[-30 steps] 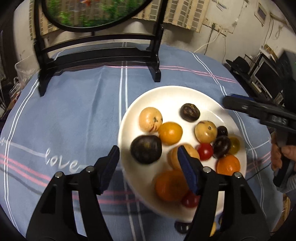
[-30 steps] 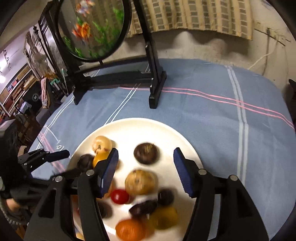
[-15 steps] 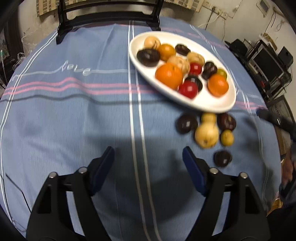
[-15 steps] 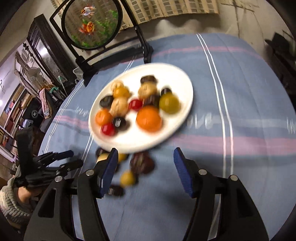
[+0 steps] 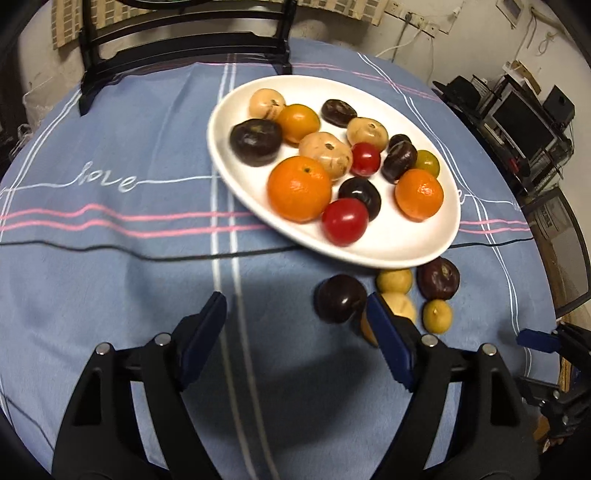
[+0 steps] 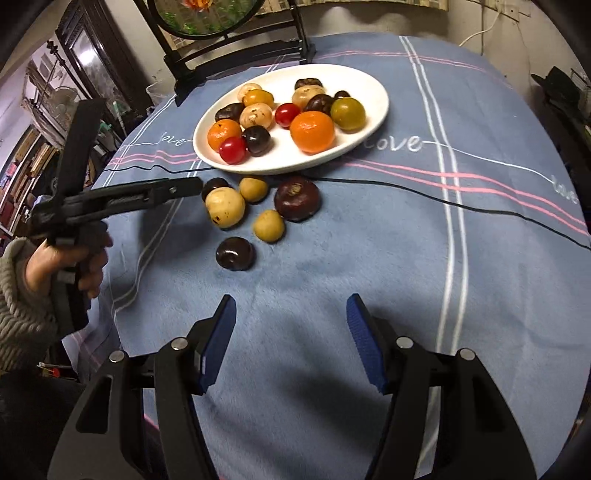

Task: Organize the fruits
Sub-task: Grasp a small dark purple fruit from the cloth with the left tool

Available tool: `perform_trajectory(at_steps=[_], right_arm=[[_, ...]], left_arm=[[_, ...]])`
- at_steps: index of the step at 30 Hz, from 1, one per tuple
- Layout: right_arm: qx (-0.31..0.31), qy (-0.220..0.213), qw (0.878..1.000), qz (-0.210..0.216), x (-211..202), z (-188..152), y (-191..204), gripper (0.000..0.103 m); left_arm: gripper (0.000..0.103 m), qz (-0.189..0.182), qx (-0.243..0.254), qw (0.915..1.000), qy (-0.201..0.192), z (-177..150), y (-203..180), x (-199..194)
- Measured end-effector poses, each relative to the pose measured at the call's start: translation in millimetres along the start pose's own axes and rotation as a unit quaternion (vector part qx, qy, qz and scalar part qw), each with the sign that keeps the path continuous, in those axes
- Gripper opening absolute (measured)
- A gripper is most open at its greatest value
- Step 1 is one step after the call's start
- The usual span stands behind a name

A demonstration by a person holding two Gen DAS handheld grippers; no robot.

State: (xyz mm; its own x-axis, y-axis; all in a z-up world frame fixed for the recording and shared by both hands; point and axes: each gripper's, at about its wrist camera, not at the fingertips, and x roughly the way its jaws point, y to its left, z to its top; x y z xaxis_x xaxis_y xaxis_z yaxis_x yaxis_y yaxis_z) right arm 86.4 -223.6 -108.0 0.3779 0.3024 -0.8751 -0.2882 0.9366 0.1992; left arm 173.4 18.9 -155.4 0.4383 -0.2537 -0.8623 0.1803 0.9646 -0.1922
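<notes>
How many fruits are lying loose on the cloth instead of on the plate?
6, all just in front of the white plate: a small dark fruit, a big pale one, two small yellow ones, a large maroon one and, nearest, a dark one.

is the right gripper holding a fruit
No, the right gripper stands open over bare blue tablecloth, with nothing between its blue pads.

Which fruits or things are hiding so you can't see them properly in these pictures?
- Left wrist view: the pale fruit near the plate is partly covered by the left gripper finger.
- Same view: the right gripper is cut off by the edge.
- Right wrist view: the round fish picture is cropped at the top.
</notes>
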Motion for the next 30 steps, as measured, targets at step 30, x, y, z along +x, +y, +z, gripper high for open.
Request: perform_trajectory(at_steps=[30], right_arm=[[-0.014,0.022,1.0,-0.004,8,4,0,0.063]], left_arm=[[0.083,0.041,0.001,0.9989,-0.023,-14,21,-12]])
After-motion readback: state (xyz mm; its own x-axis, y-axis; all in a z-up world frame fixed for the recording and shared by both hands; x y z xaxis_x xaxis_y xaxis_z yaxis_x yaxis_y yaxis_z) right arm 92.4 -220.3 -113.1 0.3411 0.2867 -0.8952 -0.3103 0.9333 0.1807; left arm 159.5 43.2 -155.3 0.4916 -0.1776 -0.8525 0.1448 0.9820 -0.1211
